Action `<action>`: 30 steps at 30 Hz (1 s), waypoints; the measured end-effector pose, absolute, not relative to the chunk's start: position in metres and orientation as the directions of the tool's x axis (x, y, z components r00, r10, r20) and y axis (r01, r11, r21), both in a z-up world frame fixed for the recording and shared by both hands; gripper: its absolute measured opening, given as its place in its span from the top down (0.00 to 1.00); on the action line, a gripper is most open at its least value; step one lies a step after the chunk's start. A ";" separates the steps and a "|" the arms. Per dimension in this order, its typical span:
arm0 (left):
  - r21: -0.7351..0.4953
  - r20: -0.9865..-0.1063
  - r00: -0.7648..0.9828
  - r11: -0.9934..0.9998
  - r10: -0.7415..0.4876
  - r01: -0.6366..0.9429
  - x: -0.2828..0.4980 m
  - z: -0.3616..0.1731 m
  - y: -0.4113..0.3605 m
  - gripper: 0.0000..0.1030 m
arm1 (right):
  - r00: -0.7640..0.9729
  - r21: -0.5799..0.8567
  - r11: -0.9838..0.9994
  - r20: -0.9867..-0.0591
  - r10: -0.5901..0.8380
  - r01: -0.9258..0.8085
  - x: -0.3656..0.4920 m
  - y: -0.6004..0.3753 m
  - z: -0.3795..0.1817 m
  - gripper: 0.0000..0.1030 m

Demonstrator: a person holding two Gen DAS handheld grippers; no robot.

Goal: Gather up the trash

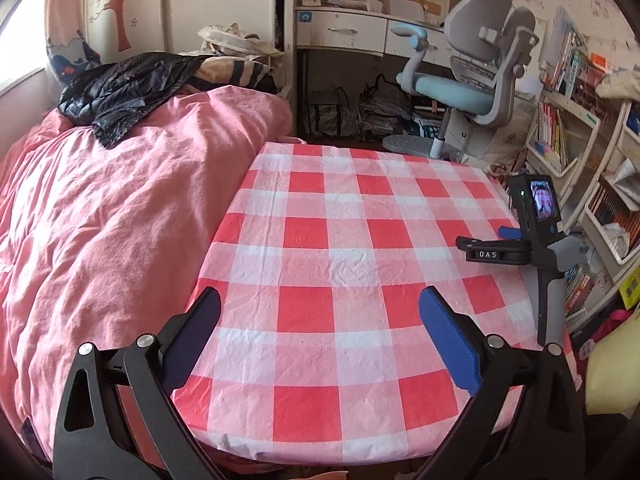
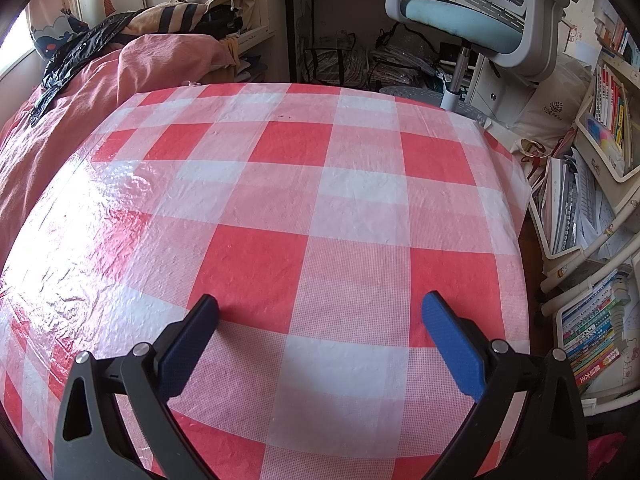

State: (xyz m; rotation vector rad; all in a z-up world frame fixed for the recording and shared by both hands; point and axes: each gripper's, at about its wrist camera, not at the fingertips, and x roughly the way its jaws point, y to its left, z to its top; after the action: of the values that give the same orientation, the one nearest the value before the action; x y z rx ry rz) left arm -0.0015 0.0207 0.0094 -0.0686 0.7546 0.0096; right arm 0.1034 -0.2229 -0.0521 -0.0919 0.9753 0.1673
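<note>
A table with a red-and-white checked cloth (image 1: 360,256) fills both views (image 2: 280,208); I see no trash on it. My left gripper (image 1: 320,304) is open and empty above the table's near left edge. My right gripper (image 2: 320,308) is open and empty, low over the cloth. In the left wrist view the right gripper (image 1: 480,240) shows from the side at the table's right edge, with its camera unit above it. A black plastic bag (image 1: 124,92) lies crumpled on the bed at the far left, and also shows in the right wrist view (image 2: 76,56).
A bed with a pink duvet (image 1: 120,208) runs along the table's left side. A grey-and-blue desk chair (image 1: 472,84) and a white desk (image 1: 344,32) stand behind the table. Shelves of books (image 2: 600,128) crowd the right side. Bags (image 2: 344,64) lie under the desk.
</note>
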 end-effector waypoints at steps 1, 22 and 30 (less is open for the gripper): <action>-0.083 -0.677 0.736 0.995 -0.014 -0.058 -0.009 0.011 0.031 0.07 | 0.549 -0.003 0.983 -0.830 0.100 -0.182 0.103 -0.223 -0.052 0.06; -0.173 -0.660 0.750 0.965 0.034 -0.196 -0.046 0.017 0.091 0.07 | 0.549 -0.002 0.983 -0.830 0.100 -0.182 0.103 -0.223 -0.052 0.06; -0.108 -0.689 0.725 0.985 0.021 -0.131 -0.030 0.013 0.071 0.07 | 0.550 -0.004 0.983 -0.829 0.099 -0.182 0.103 -0.222 -0.052 0.06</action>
State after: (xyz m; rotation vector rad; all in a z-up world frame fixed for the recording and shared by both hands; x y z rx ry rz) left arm -0.0305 0.0710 0.0132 -0.1532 0.7563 0.0841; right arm 0.1034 -0.2222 -0.0520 -0.0930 0.9750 0.1665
